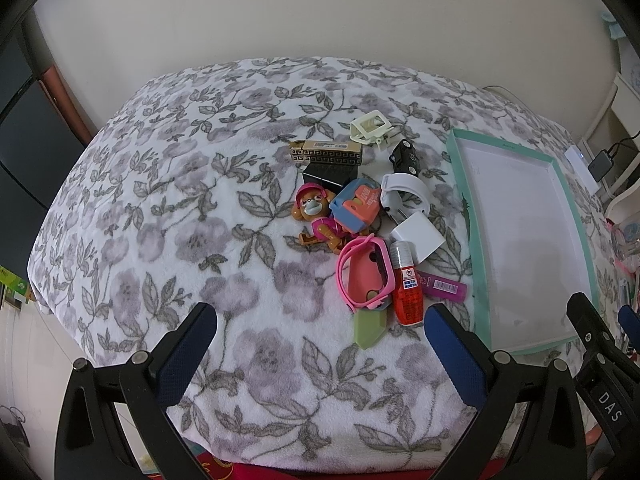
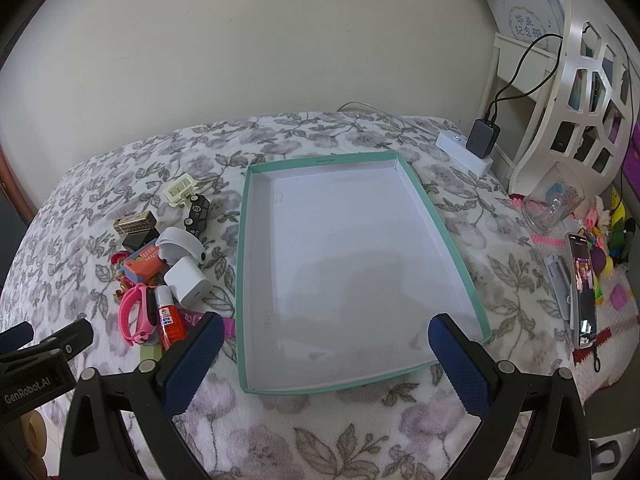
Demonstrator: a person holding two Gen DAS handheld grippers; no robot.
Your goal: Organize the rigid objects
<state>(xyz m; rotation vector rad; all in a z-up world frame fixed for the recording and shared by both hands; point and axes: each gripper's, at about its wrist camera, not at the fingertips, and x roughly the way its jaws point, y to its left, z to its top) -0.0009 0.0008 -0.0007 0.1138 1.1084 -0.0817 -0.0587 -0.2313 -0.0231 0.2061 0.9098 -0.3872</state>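
Spread wide and holding nothing, left gripper [image 1: 320,344] poised low over the floral blanket [image 1: 160,240], blue pads aimed at the heap of small things just ahead. Likewise wide open and empty, right gripper [image 2: 326,356] hovering over the near end of the teal-rimmed tray [image 2: 241,280], probably parked there to receive or steady while the other side picks.

Closest in the heap: pale green pointed piece [image 1: 370,330] poking out from under the pink watch strap [image 1: 362,276], with the red bottle [image 1: 407,286] lying alongside and touching it, and a purple barcoded stick [image 1: 444,290] just beyond the bottle toward the tray. All tangled or overlapping, so likely to shift together if one is tugged.

Further back: white charger cube [image 1: 418,236], cartoon dog figure [image 1: 316,216] on its back, orange-and-blue toy [image 1: 356,208] leaning against it, white curved band [image 1: 404,194]. Behind those, a black box [image 1: 330,178] with a gold patterned box [image 1: 326,154] on or just behind it; which, hard to say. Farthest: small black toy car [image 1: 405,156] and cream plastic frame [image 1: 370,126], slightly apart from the rest.

Tray lying to the right of the heap, completely bare inside, evidently the destination; nothing sorted yet, so judged the very start. Near items the easiest first grab, the bottle being round and apt to roll.
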